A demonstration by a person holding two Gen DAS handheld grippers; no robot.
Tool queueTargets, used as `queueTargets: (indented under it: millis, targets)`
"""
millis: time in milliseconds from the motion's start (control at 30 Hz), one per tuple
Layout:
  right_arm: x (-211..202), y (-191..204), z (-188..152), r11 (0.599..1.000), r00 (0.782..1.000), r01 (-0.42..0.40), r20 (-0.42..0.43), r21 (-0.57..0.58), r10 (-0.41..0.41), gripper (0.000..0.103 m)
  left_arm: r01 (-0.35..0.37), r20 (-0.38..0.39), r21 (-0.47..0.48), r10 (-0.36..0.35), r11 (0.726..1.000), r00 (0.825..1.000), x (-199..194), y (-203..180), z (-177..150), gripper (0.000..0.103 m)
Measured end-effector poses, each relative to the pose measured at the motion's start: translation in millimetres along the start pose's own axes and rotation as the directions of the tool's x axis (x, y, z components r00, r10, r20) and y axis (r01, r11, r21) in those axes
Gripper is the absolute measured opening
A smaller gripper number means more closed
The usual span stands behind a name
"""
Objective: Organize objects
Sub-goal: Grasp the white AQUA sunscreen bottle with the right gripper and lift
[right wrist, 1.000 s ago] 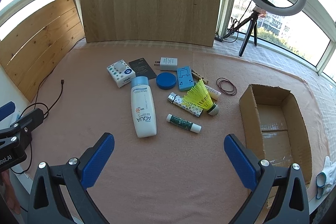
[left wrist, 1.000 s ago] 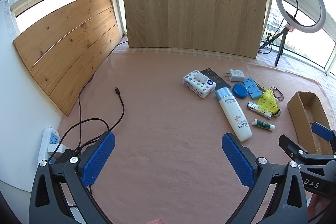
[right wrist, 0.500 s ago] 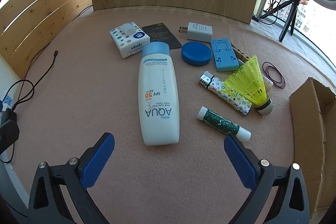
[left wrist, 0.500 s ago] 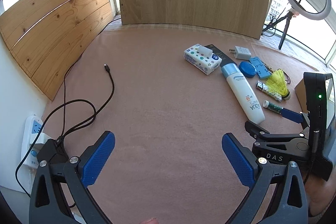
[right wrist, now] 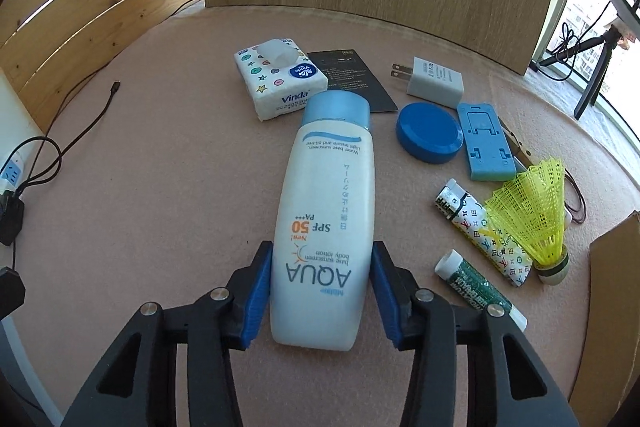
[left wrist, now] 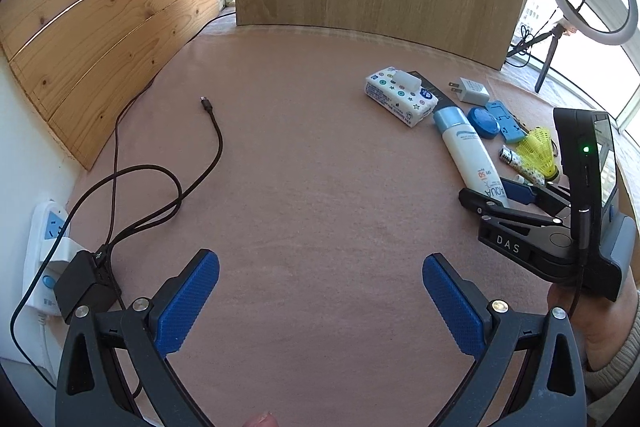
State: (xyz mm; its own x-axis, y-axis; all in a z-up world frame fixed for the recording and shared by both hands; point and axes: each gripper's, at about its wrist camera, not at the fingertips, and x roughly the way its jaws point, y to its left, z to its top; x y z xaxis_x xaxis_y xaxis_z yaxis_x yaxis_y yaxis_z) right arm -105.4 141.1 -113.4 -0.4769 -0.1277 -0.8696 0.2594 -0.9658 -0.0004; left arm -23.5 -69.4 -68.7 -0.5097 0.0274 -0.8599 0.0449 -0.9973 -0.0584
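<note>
A white AQUA sunscreen bottle (right wrist: 328, 211) with a blue cap lies flat on the pink mat, and it also shows in the left wrist view (left wrist: 472, 155). My right gripper (right wrist: 322, 291) has its blue pads against both sides of the bottle's lower end, which still rests on the mat. From the left wrist view the right gripper (left wrist: 516, 195) sits at the bottle's near end. My left gripper (left wrist: 320, 303) is open and empty over bare mat.
Around the bottle lie a tissue pack (right wrist: 280, 75), black card (right wrist: 352, 79), white charger (right wrist: 434, 81), blue lid (right wrist: 430, 137), blue stand (right wrist: 486, 139), patterned lighter (right wrist: 484, 235), yellow shuttlecock (right wrist: 536, 215) and green tube (right wrist: 476, 285). A cardboard box (right wrist: 612, 291) stands right. Cable (left wrist: 160, 187) and power strip (left wrist: 48, 251) left.
My right gripper has moved forward and down to the sunscreen bottle and closed its pads onto the bottle's lower end. My left gripper has stayed open and shifted slightly.
</note>
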Motion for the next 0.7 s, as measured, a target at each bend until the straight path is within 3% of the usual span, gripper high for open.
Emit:
queueTargets:
  millis: [133, 300, 533, 633, 700]
  targets:
    - [-5.7, 7.4, -11.4, 0.999, 0.999, -0.034, 0.000, -0.017, 0.034, 0.043, 0.018, -0.032, -0.043, -0.019, 0.999, 0.999, 1.9, 5.2, 1.3, 0.103]
    - [-29.8, 37.8, -51.5, 0.988, 0.993, -0.114, -0.009, -0.105, 0.114, 0.043, 0.062, -0.018, -0.041, -0.063, 0.997, 0.998, 3.0, -2.8, 8.3, 0.103]
    - [-65.3, 84.5, -113.8, 0.966, 0.989, -0.146, -0.006, -0.214, 0.148, 0.043, 0.155, -0.123, -0.096, -0.167, 0.983, 0.978, 33.2, -29.1, 2.0, 0.103]
    - [-73.3, 95.8, -127.7, 0.959, 0.988, -0.148, 0.005, -0.242, 0.154, 0.043, 0.146, -0.158, -0.087, -0.159, 0.985, 0.975, 42.2, -44.7, -9.9, 0.102]
    - [-75.6, 98.4, -131.2, 0.957, 0.988, -0.145, 0.013, -0.252, 0.153, 0.043, 0.150, -0.189, -0.093, -0.165, 0.984, 0.968, 47.5, -51.1, -18.4, 0.094]
